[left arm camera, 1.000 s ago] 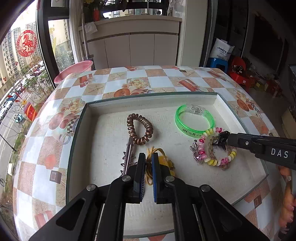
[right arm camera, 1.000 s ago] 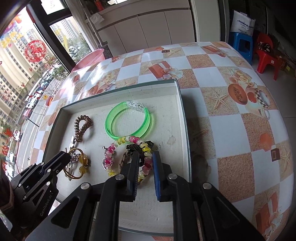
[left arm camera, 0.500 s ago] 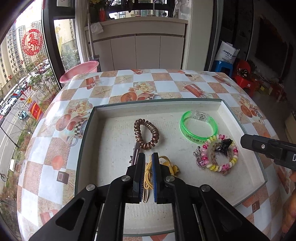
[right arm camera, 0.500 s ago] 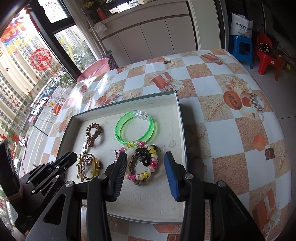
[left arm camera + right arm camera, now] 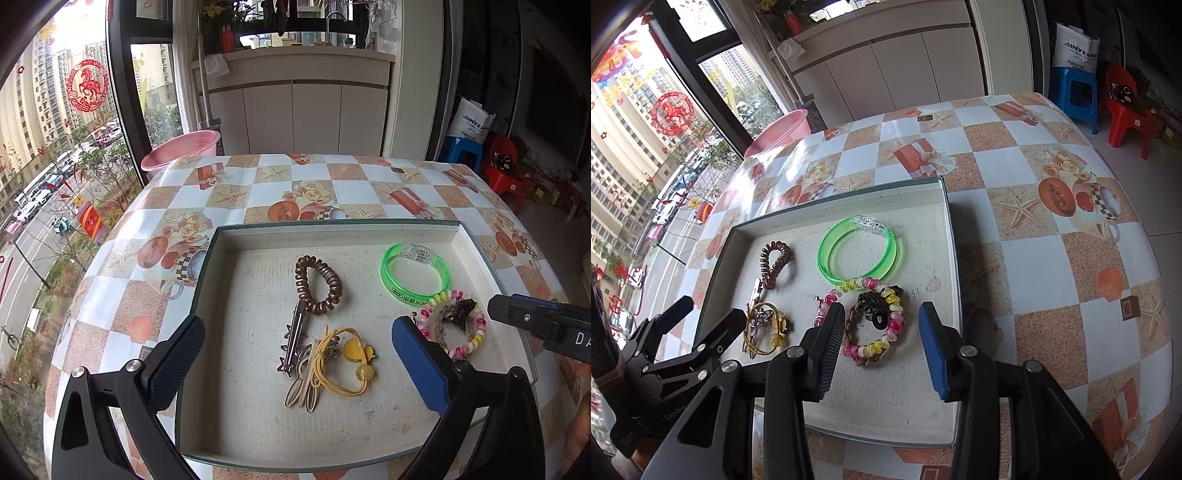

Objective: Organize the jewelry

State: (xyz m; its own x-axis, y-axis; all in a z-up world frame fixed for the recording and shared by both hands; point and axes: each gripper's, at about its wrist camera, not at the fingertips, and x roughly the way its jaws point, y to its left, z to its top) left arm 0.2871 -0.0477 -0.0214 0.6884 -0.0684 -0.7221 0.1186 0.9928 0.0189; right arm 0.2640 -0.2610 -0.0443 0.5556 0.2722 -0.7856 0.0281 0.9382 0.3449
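A shallow white tray [image 5: 332,229] holds the jewelry. My left gripper [image 5: 297,323] hovers low over its near half, jaws opening wide with nothing pressed between them. Under it lie a yellow hair tie with yellow charms [image 5: 347,363] and a silver spiked clip [image 5: 295,336]. Behind them are a brown spiral tie [image 5: 319,284] and a green bangle [image 5: 415,275]. My right gripper [image 5: 881,308] stands open just above a pink-and-yellow beaded bracelet [image 5: 890,334], which has a black claw clip [image 5: 875,301] inside it.
The tray rests on a round table with a floral checked cloth [image 5: 1052,258]. A pink basin [image 5: 184,147] stands behind the table by the window. A blue stool [image 5: 1075,92] and a red chair [image 5: 1126,114] stand on the floor at the right.
The left jaws, shut on the yellow hair tie before, now stand wide and the tie lies on the tray. The right jaws opened off the black clip and drew back a little.
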